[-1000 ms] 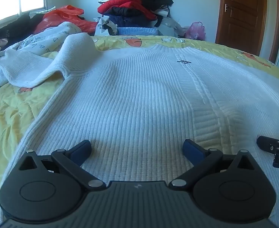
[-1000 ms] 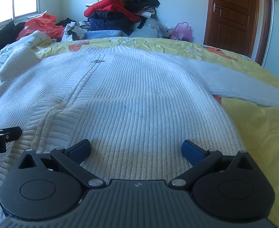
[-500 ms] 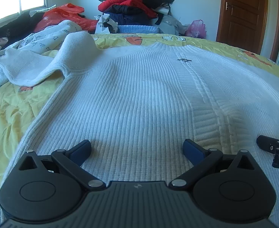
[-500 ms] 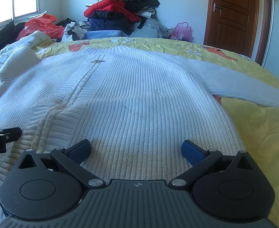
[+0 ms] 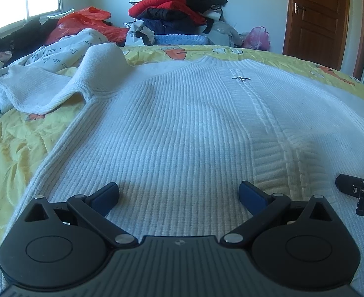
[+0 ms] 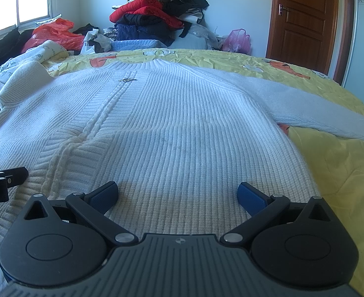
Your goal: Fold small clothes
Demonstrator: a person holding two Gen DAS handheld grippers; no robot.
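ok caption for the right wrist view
Open right gripper poised over a white ribbed knit sweater spread on a yellow bedsheet.

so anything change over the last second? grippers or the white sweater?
Almost nothing. The left gripper crept slightly forward over the white ribbed knit sweater, and its view tilted a touch; the right gripper barely shifted. Nothing was gripped or released: both stay open above the hem, side by side. The sweater lies flat as before on the yellow printed bedsheet, one sleeve bunched up.
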